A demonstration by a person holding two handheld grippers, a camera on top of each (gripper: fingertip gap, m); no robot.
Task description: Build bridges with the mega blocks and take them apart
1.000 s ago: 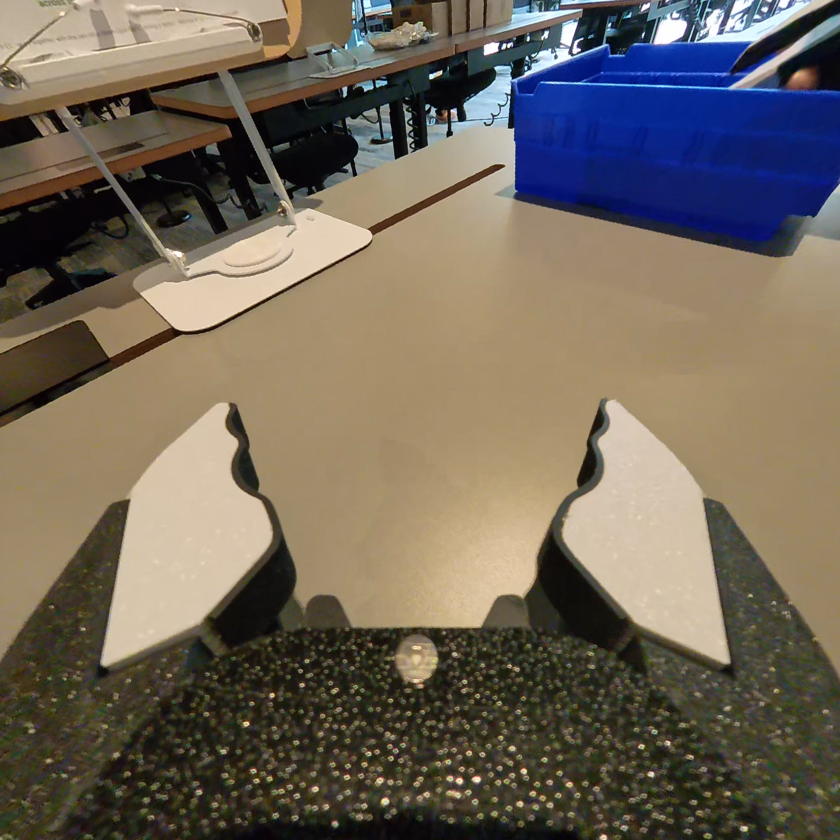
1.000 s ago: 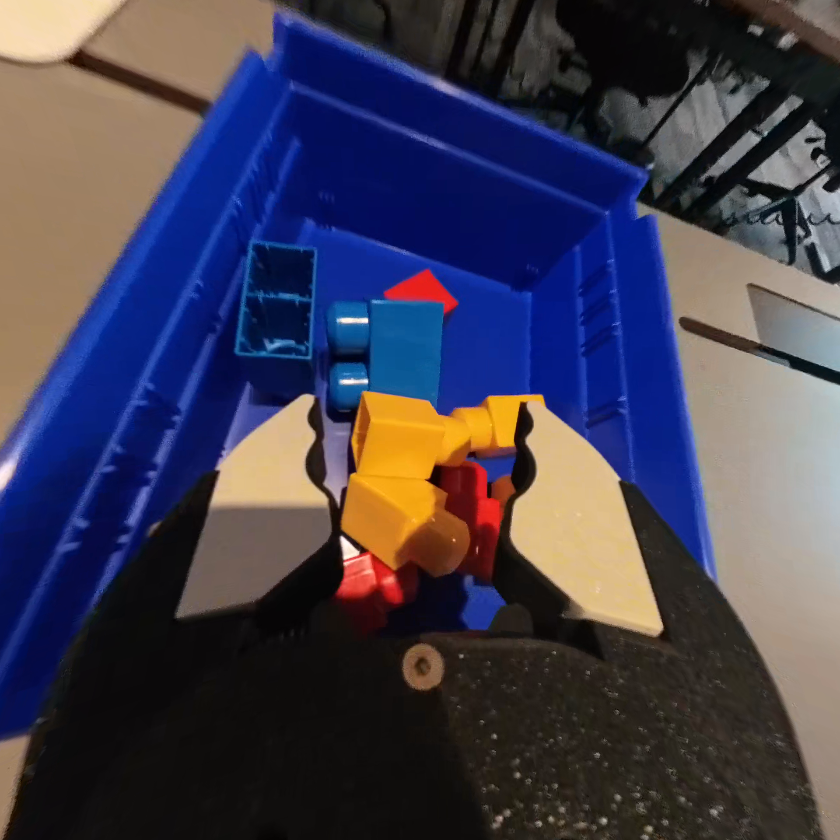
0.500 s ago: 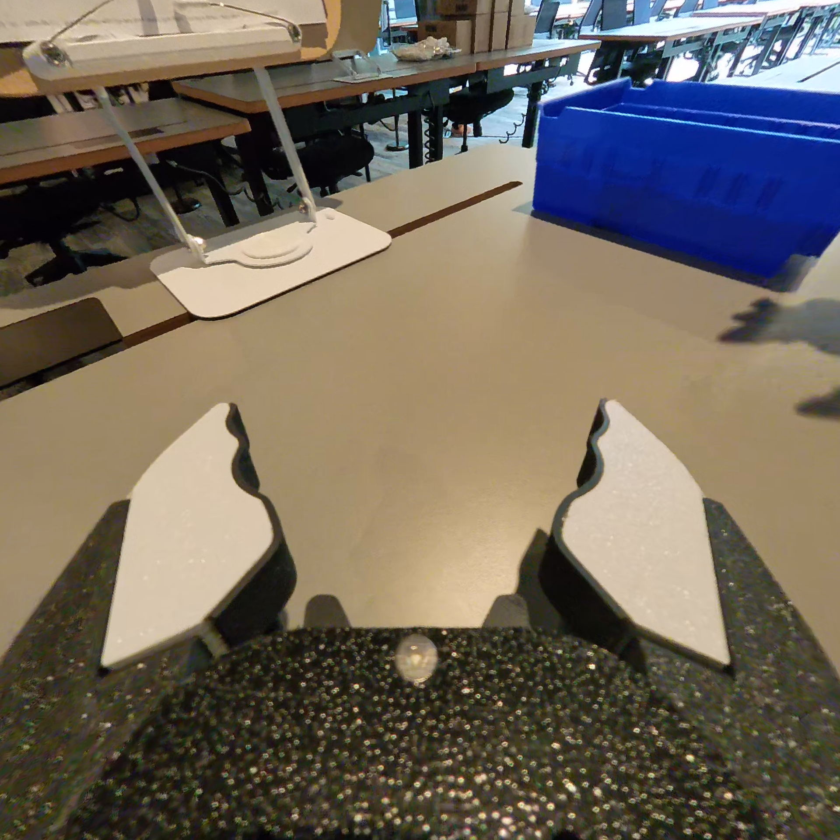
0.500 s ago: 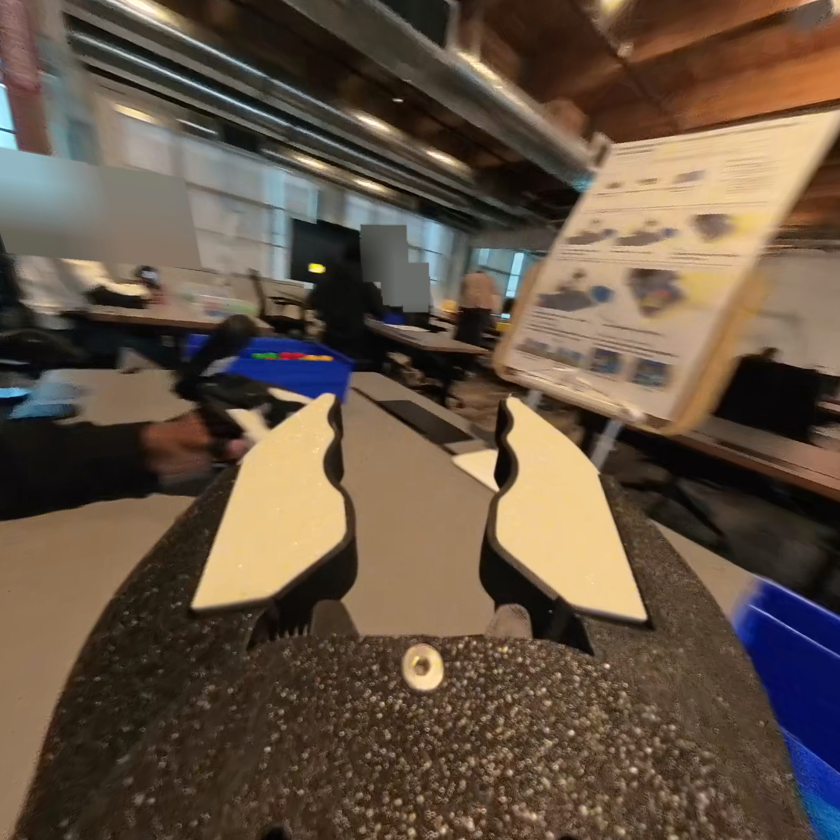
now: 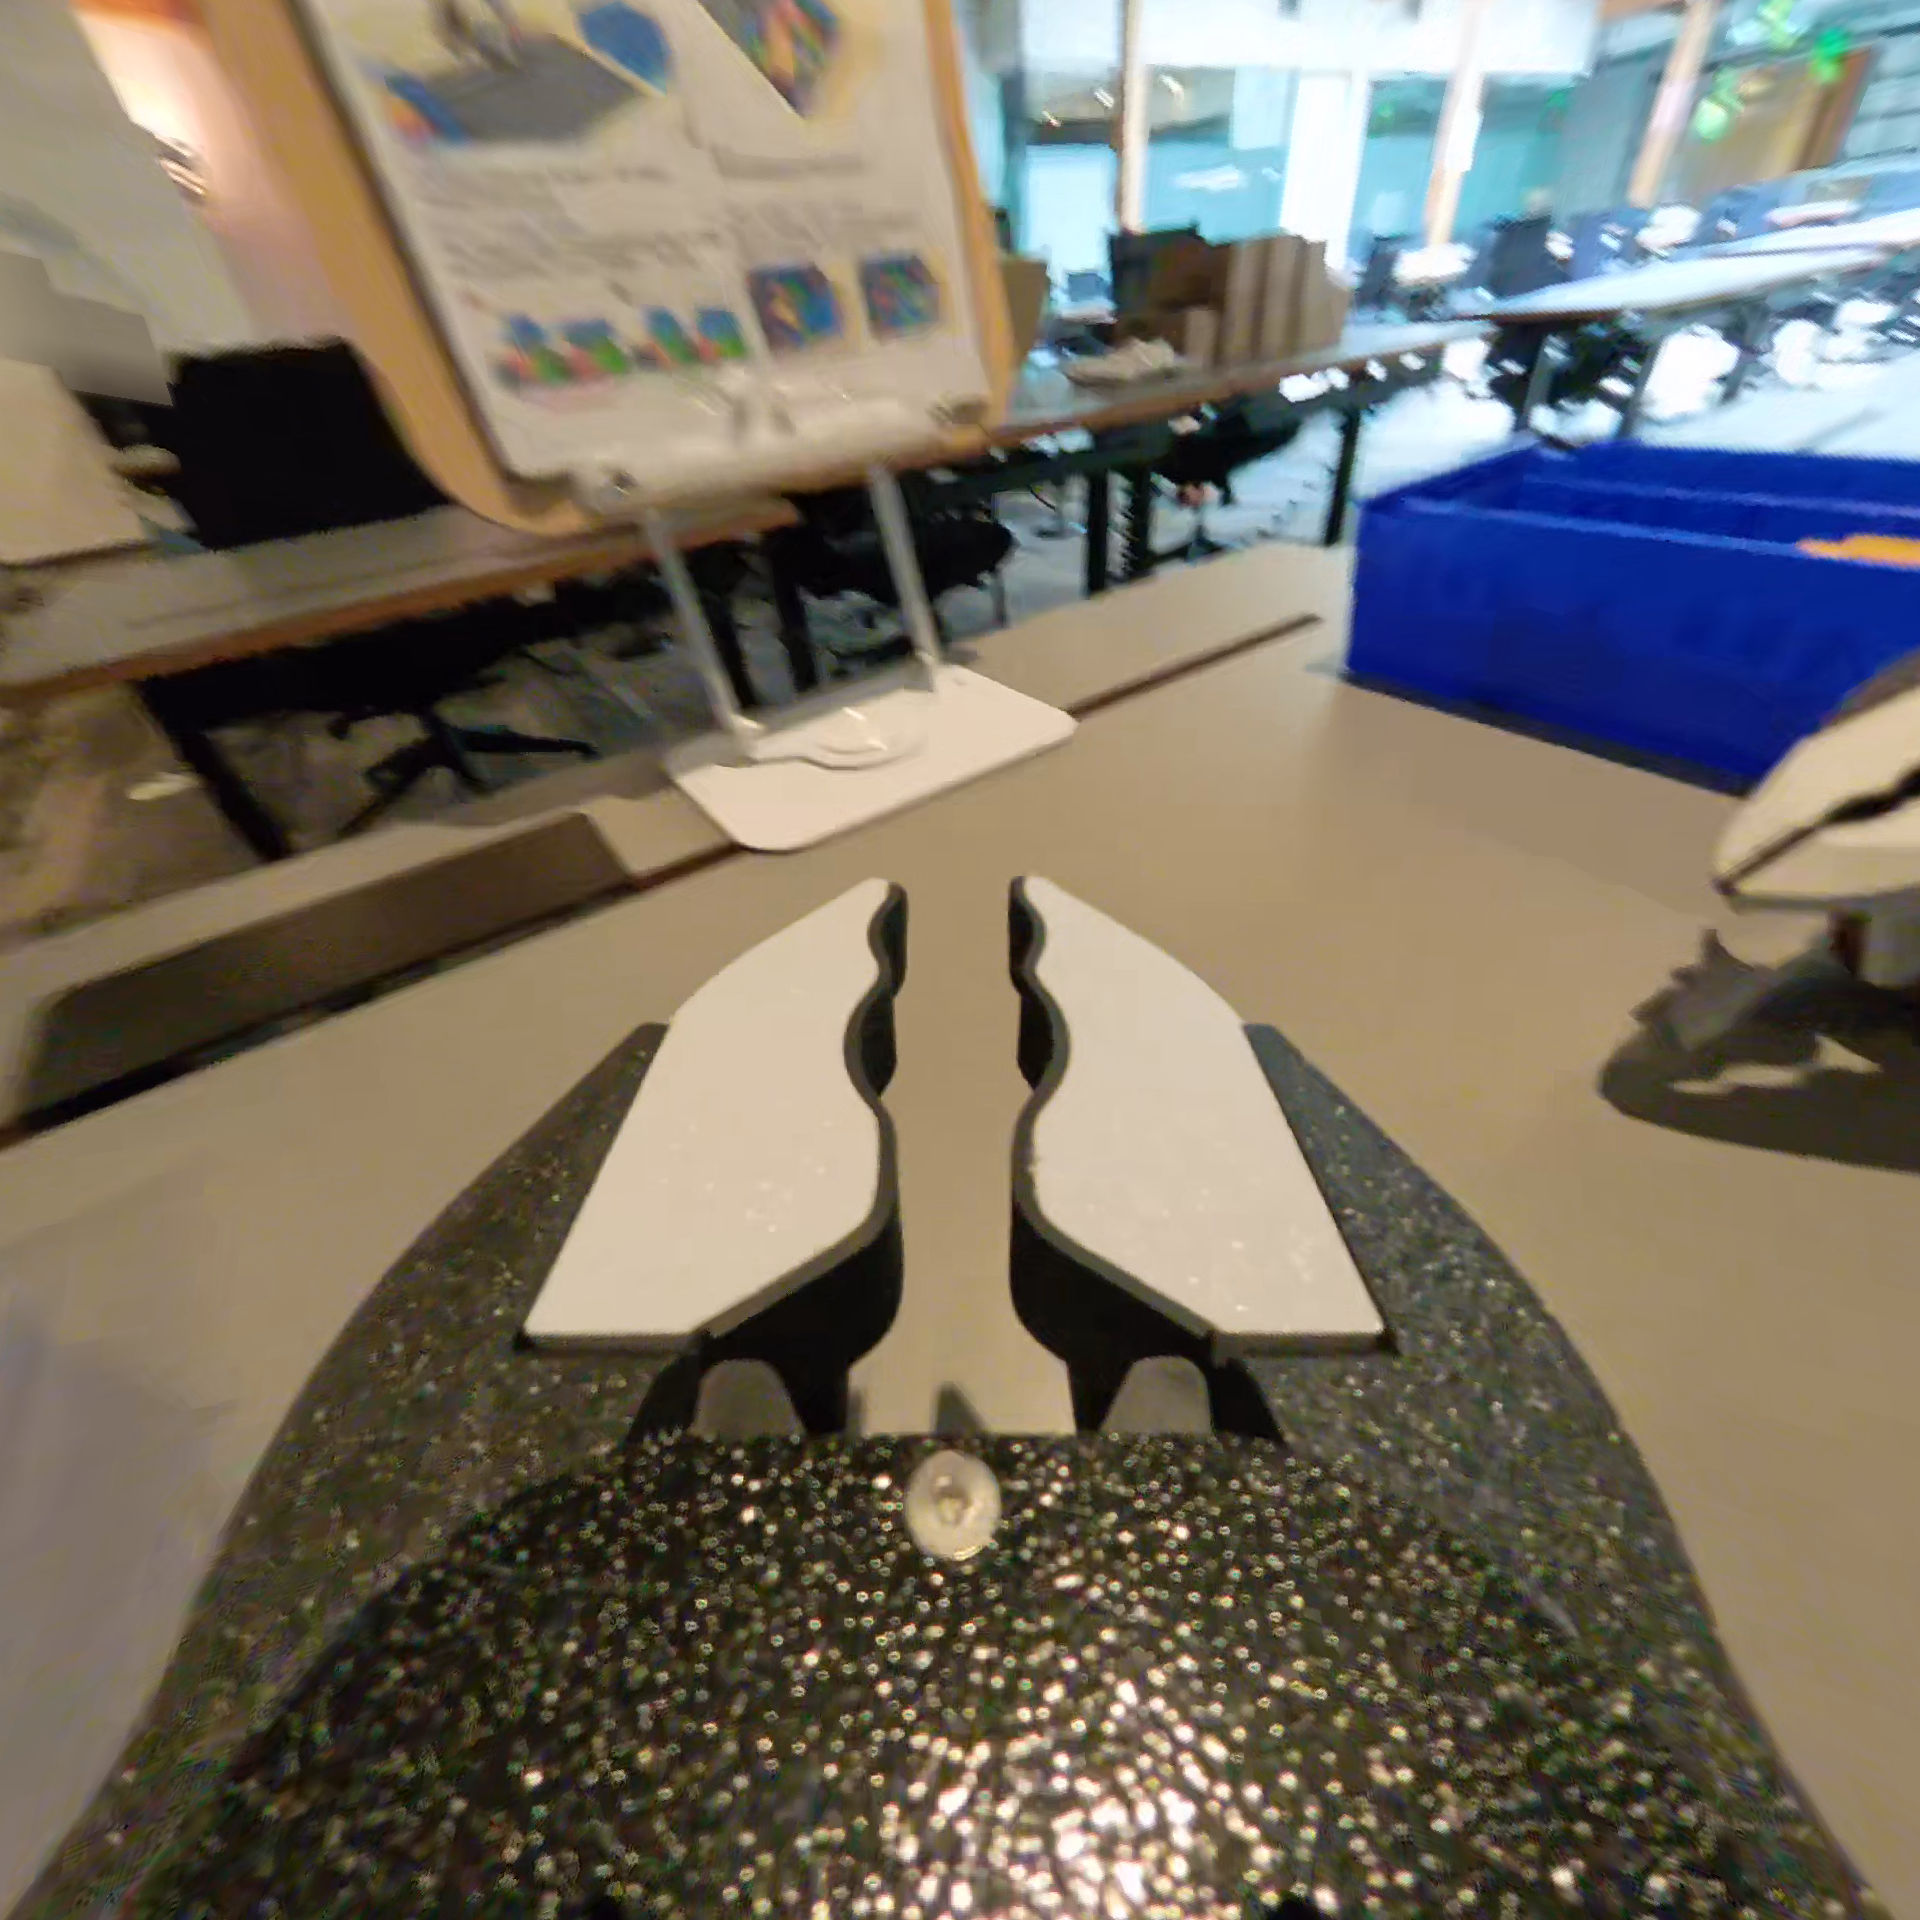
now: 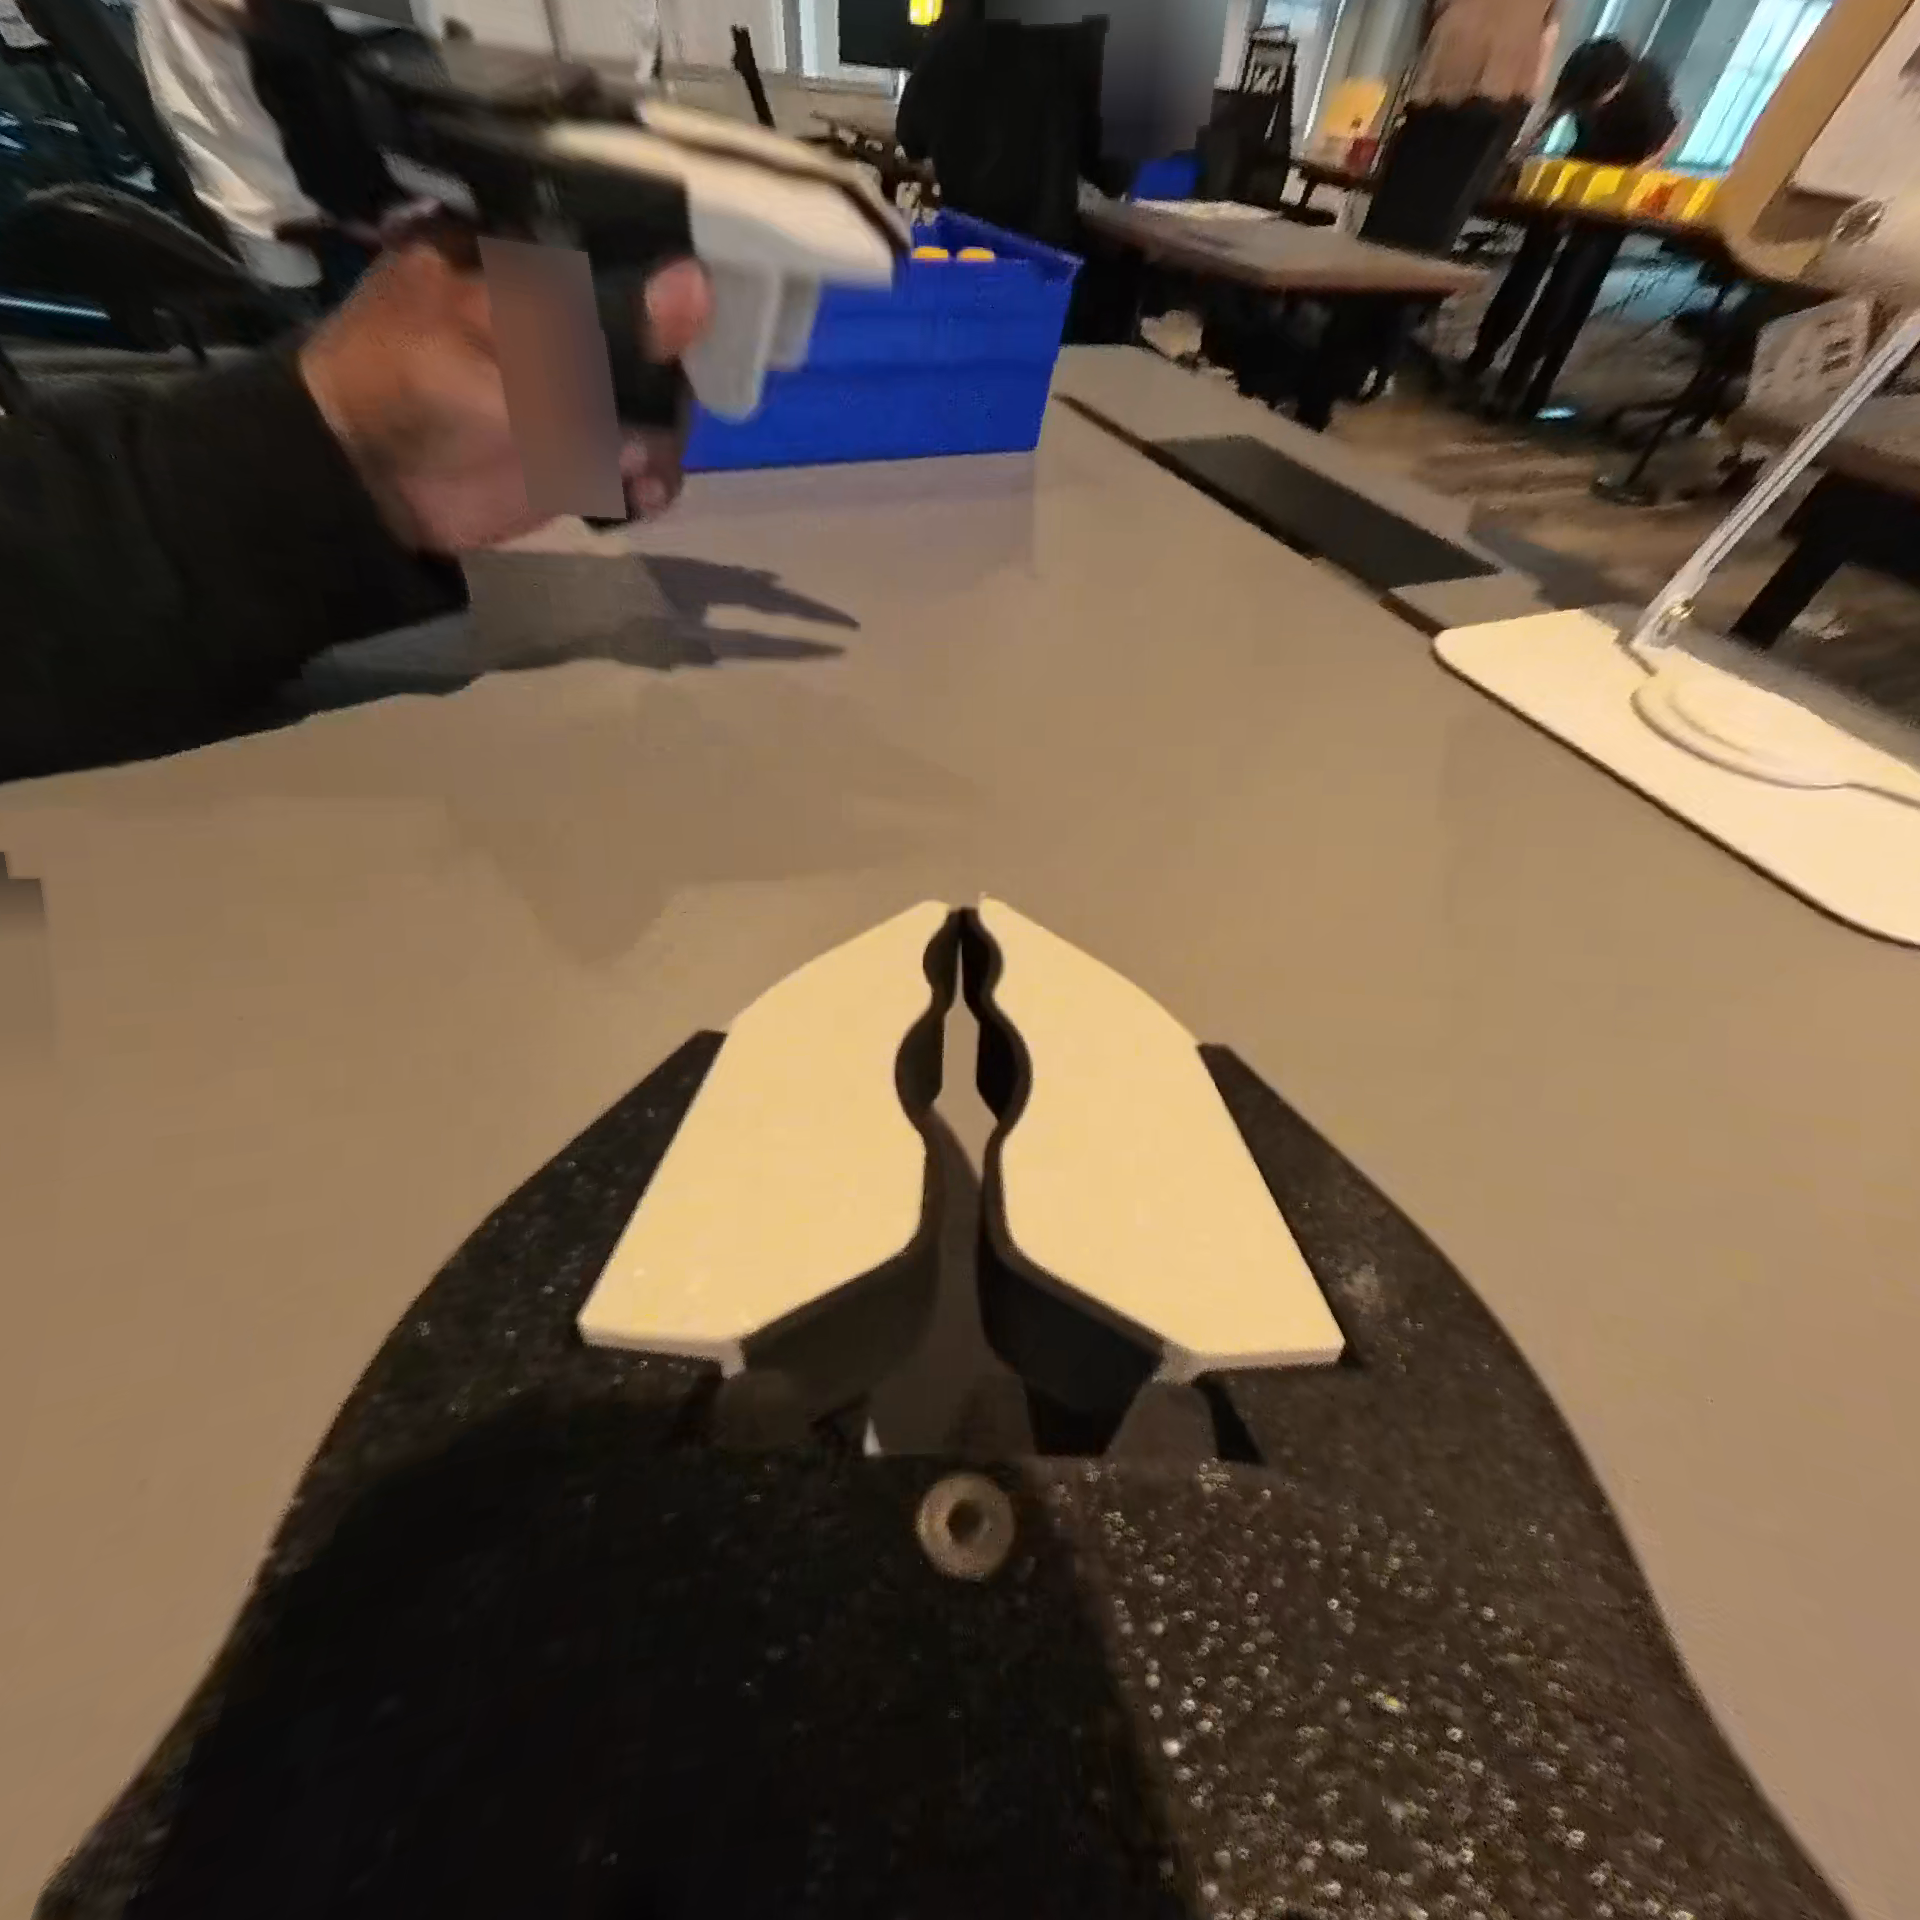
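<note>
Right hand-held gripper: fingertips touching, empty, above the grey surface. Left hand-held gripper is held in a hand, in front of a blue bin.

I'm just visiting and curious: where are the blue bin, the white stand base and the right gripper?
blue bin (image 5: 1621,634), left wrist view, near side wall.
white stand base (image 5: 914,758), left wrist view, flat plate.
right gripper (image 6: 964,920), right wrist view, between closed fingertips.

Bench bare ahead of left tool; white stand base blocks far edge, blue bin far right. Right tool faces open bench; hand obstructs upper left.
</note>
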